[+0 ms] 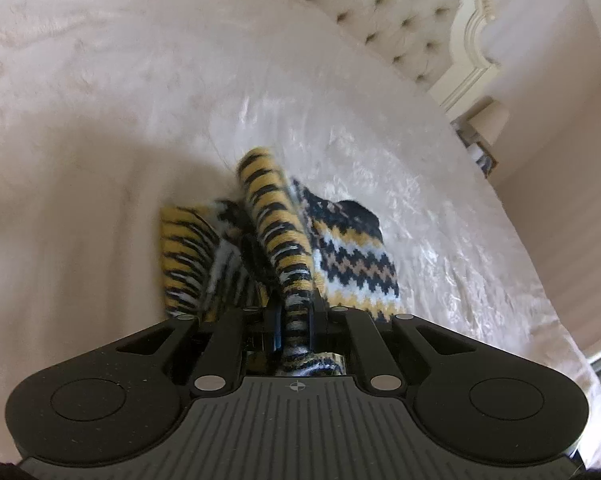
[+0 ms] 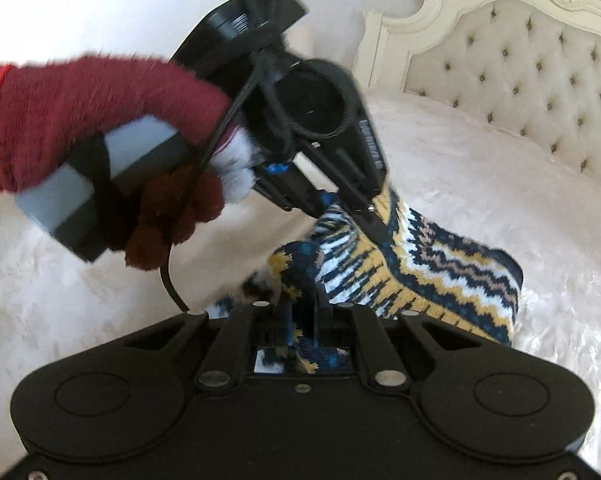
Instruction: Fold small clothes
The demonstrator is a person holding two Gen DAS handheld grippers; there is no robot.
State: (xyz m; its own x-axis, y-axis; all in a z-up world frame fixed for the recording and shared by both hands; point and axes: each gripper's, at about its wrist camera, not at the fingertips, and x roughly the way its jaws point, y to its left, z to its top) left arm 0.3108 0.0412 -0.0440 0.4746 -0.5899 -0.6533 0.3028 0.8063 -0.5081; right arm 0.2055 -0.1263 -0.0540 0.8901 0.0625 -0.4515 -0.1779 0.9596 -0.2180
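Both claws clamped on the sock (image 1: 352,256), which sits bunched on the bed (image 1: 100,120), cream headboard (image 2: 520,60) behind. Left gripper (image 1: 296,320): jaws pinched tight on a rolled ridge of yellow/black knit, fabric runs right back through the jaws toward the camera. Right gripper (image 2: 304,320): closed too, holding a dark blue/yellow fold that also bulges through behind the fingers. From the right wrist view I see the left unit (image 2: 364,216) coming in from upper left, gloved hand (image 2: 100,152) on the handle, its tip on the knit just above my right grip, so the two holds are close together on the same end. Sock looks partly lifted and crumpled, zigzag body draped off to the right and resting on the cover (can't tell toe from cuff, too bunched). My read: grasp step done, fold itself not yet made, early in the task. Next move needs the two grips drawn apart to tension and flatten the knit, then one end carried over the other and laid down on the bed. Watch: grips are deep and thick, fabric may snag in the jaws on release; plush cover gives little drag to keep the lower layer in place.
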